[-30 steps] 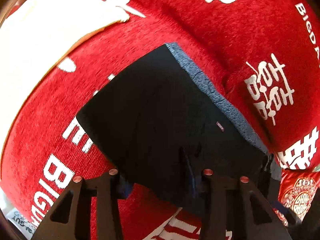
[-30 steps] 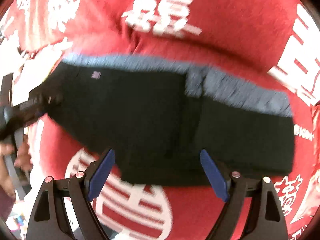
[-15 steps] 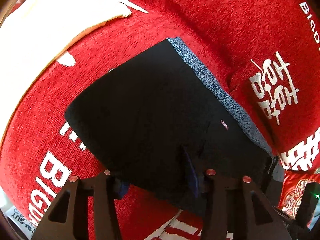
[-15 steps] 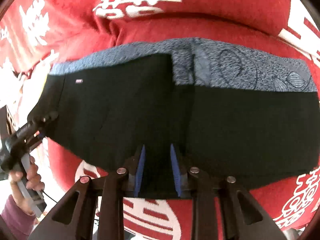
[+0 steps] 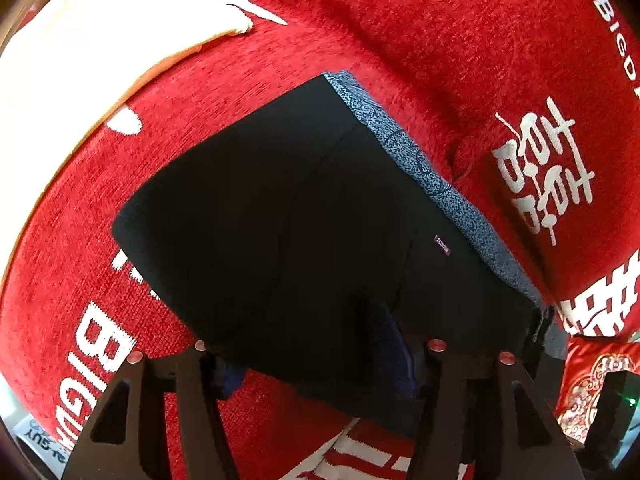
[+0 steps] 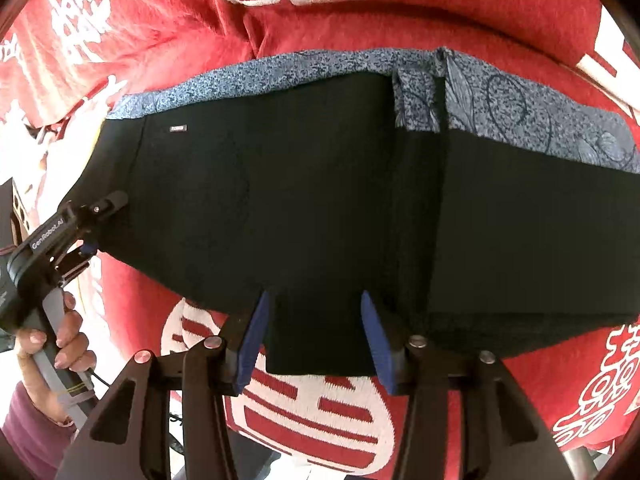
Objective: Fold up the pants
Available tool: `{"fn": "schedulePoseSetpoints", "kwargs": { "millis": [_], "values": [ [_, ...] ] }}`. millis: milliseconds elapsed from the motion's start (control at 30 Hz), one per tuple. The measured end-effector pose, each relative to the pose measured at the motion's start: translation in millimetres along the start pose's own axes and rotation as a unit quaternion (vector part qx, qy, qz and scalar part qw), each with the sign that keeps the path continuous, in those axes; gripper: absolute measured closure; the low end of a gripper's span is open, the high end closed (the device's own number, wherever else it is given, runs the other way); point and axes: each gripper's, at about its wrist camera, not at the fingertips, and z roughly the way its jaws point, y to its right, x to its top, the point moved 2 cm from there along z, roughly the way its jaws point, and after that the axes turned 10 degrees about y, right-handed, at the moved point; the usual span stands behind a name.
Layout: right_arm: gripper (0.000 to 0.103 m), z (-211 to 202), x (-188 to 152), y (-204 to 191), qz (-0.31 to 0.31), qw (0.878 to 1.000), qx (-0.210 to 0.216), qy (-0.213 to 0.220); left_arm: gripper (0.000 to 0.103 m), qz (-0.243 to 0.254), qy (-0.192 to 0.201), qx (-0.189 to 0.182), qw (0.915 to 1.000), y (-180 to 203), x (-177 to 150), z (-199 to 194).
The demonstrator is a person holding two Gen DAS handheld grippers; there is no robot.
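Note:
Black pants (image 6: 320, 200) with a blue patterned waistband (image 6: 500, 100) lie folded flat on a red sofa cover; they also show in the left wrist view (image 5: 300, 232). My right gripper (image 6: 316, 336) stands open, its blue pads on either side of the near hem of the pants. My left gripper (image 5: 316, 356) is open at the pants' near edge, with cloth lying over its pads. It also shows at the left in the right wrist view (image 6: 92, 220), at the pants' left edge.
The red sofa cover (image 5: 440, 40) with white characters spreads all around. A white cloth (image 5: 80, 60) lies at the far left. A red patterned cushion (image 5: 592, 384) sits at the right. The sofa back (image 6: 320, 12) rises behind the pants.
My right gripper closed on the pants' hem half a second ago and has now opened again. The pants have settled flatter. My left gripper has stayed at the edge.

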Motion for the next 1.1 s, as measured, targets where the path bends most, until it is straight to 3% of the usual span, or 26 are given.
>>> {"fn": "schedulePoseSetpoints", "kwargs": {
  "millis": [200, 233, 267, 367, 433, 600, 700, 833, 1100],
  "values": [
    [0.051, -5.3, 2.5, -1.2, 0.000, 1.000, 0.001, 0.002, 0.045, 0.028, 0.005, 0.019, 0.9994, 8.1, -3.7, -2.3],
    [0.051, -6.7, 3.8, -2.2, -0.002, 1.000, 0.001, 0.003, 0.046, 0.033, 0.008, 0.022, 0.9992, 9.5, -4.4, -3.3],
    [0.051, -6.8, 6.3, -4.2, -0.003, 1.000, 0.002, 0.004, 0.055, 0.038, 0.011, 0.024, 0.9989, 10.8, -4.8, -4.4],
    [0.050, -9.5, 12.4, -9.7, -0.008, 1.000, 0.006, 0.007, 0.060, 0.058, 0.018, 0.033, 0.9976, 13.4, -5.4, -7.8],
    [0.046, -11.4, 16.0, -12.7, -0.012, 1.000, 0.009, 0.010, 0.061, 0.070, 0.021, 0.035, 0.9967, 15.2, -5.2, -10.5],
    [0.045, -14.5, 28.8, -25.5, -0.024, 0.999, 0.020, 0.011, 0.062, 0.112, 0.038, 0.048, 0.9918, 27.6, -6.1, -19.3],
    [0.037, -17.7, 40.7, -35.7, -0.034, 0.999, 0.036, 0.007, 0.062, 0.163, 0.060, 0.059, 0.9830, 42.2, -10.6, -28.4],
    [0.031, -25.3, 64.0, -58.4, -0.059, 0.996, 0.061, 0.005, 0.062, 0.238, 0.088, 0.074, 0.9644, 61.3, -20.0, -36.4],
    [0.023, -27.4, 111.9, -124.7, -0.124, 0.986, 0.106, -0.024, 0.062, 0.337, 0.116, 0.106, 0.9284, 84.3, -39.2, -42.9]
  ]
}}
